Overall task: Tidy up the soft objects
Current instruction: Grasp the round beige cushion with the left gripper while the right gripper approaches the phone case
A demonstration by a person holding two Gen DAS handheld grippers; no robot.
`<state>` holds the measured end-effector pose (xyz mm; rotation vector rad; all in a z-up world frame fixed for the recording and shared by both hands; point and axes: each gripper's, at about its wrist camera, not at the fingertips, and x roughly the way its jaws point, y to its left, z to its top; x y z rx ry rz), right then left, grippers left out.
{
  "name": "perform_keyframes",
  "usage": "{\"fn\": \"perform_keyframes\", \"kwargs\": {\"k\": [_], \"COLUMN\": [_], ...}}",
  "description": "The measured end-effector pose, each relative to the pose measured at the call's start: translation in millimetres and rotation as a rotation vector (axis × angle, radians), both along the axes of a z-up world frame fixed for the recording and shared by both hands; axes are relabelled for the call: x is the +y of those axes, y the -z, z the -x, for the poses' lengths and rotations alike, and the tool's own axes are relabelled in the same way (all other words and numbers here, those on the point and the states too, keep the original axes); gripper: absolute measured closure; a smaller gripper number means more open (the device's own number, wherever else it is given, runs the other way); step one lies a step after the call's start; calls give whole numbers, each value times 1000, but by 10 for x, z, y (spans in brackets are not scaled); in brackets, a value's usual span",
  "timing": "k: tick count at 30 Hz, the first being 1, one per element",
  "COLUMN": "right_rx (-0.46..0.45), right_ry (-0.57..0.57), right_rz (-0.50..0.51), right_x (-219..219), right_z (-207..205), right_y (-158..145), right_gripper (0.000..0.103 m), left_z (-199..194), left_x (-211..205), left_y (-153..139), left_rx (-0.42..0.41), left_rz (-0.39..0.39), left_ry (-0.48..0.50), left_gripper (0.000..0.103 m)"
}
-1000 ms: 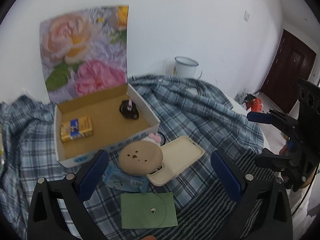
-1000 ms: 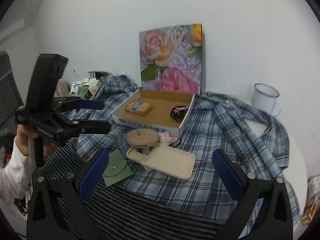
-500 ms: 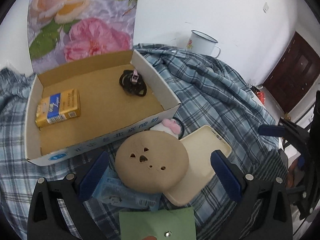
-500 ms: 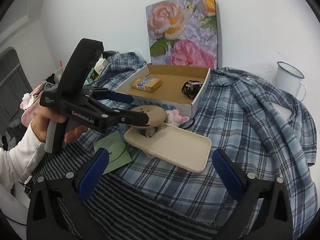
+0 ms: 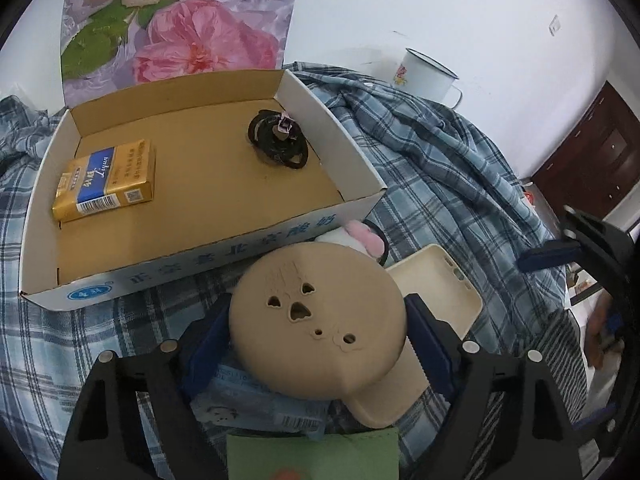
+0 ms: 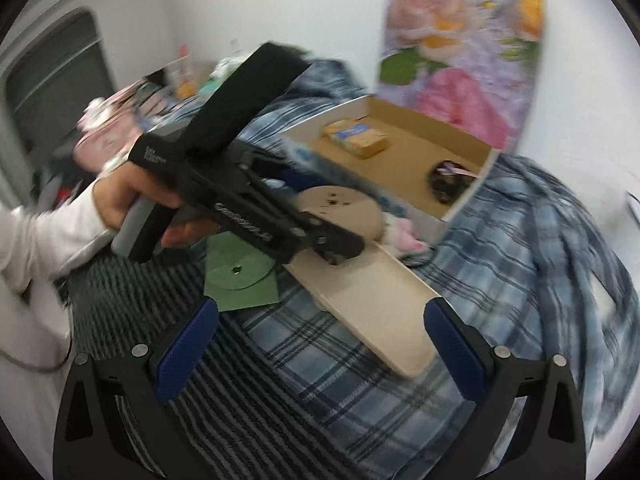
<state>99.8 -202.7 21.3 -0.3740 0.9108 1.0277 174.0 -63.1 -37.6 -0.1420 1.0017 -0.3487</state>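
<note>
In the left wrist view, the left gripper (image 5: pixel 318 332) has been brought down from well above the pile until the round tan pad (image 5: pixel 320 316) fills the space between its blue fingers (image 5: pixel 208 340); a second ago the pad lay small and far beyond the tips. The fingers are closing around the pad's rim, one at each side, though firm pressing cannot yet be confirmed — a grasp is judged to be under way rather than done. The pad lies just in front of the open cardboard box (image 5: pixel 356 156), over a cream phone case (image 5: pixel 440 284) and a pale blue packet (image 5: pixel 256 392), with a pink-and-white plush (image 5: pixel 360 234) wedged between it and the box wall. Inside the box a yellow pack (image 5: pixel 106 180) is printed with "Liqun" on a blue band, and a black hair tie (image 5: pixel 278 140) lies near the far corner. Blue Chinese characters run along the box's front wall but are not clearly legible. In the right wrist view, which is blurred, the left gripper (image 6: pixel 320 216) is seen held in a hand (image 6: pixel 132 196) over the same pad, closer than half a second ago; white lettering on its arm cannot be read. The right gripper (image 6: pixel 320 352) hovers with fingers wide apart and nothing between them, above the phone case and plaid cloth (image 6: pixel 520 240). A green pouch (image 6: pixel 240 276) lies beside the case.
</note>
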Motion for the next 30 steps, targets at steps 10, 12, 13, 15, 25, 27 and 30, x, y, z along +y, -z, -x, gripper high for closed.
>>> {"fn": "perform_keyframes", "kwargs": {"k": [10,12,13,15,25,27,30], "right_rx": [52,83,82,83,176,174,112], "right_ry": [-263,-308,-325,-346,-389,-412,-433], "right_rz": [175,184,186,190,257,277,354], "right_x": [433,470,482,482,568,655,739], "right_z": [-362,-419,-448,-500,-799,-799,-671], "right_y": [412,471,483,510,711,750,770], "right_gripper": [0,1,0,0,0,1,14], "left_z": [121,165,188,216,322,336,347], "left_x": [221,271,301,328,380,393,411], "left_y": [-42,-73,-95,-122,-280,-300,-320], "left_rx": [4,-2,-8,-16,-59,-65,-69], "left_rz": [114,128,137,144,160,159,164], "left_ry": [-21,-25,-24,-25,-17,-19,-25], "left_gripper": [20,20,20,20,20,20,20]}}
